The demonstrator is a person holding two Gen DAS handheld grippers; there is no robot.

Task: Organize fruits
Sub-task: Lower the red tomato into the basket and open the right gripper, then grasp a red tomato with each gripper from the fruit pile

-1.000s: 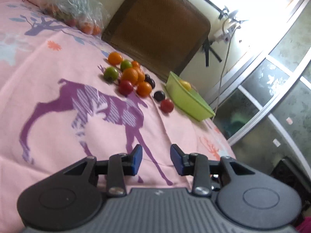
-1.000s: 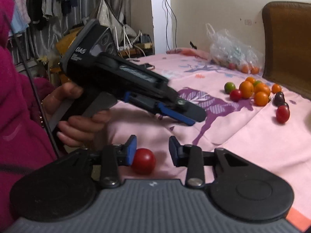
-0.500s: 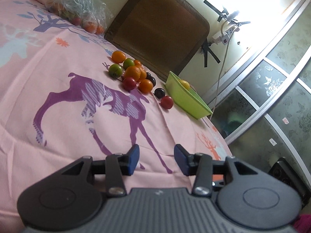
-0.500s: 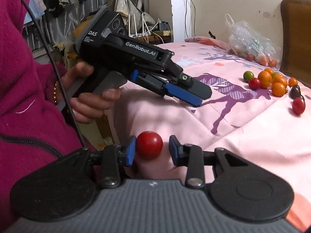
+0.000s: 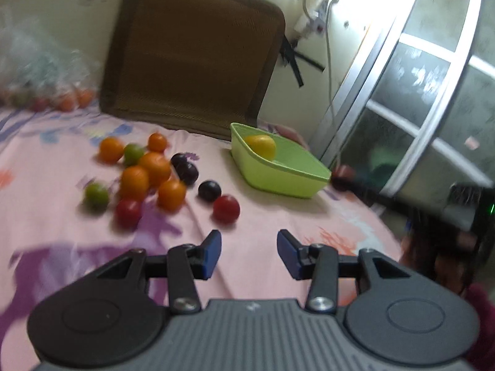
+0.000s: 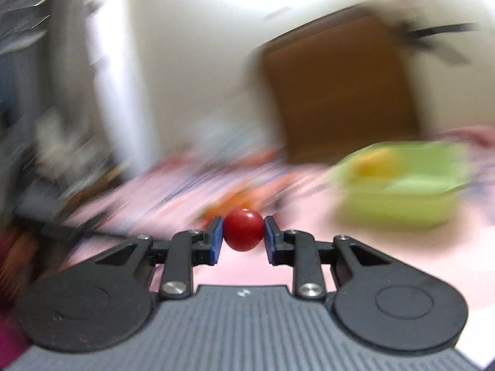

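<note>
Tomato (image 6: 243,230) red, clamped between both blue pads of right gripper (image 6: 243,237), above pink sheet (image 6: 386,247).
Left gripper (image 5: 249,253) spread wide, holding nothing, aimed at loose fruits (image 5: 148,173); green tray (image 5: 287,179) holds one yellow fruit (image 5: 262,145). Right view heavily blurred.

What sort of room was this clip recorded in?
Most likely a bedroom: the fruit lies on a pink deer-print bedsheet, a brown padded headboard stands against the wall behind it, and a sliding glass door is on the right.
</note>
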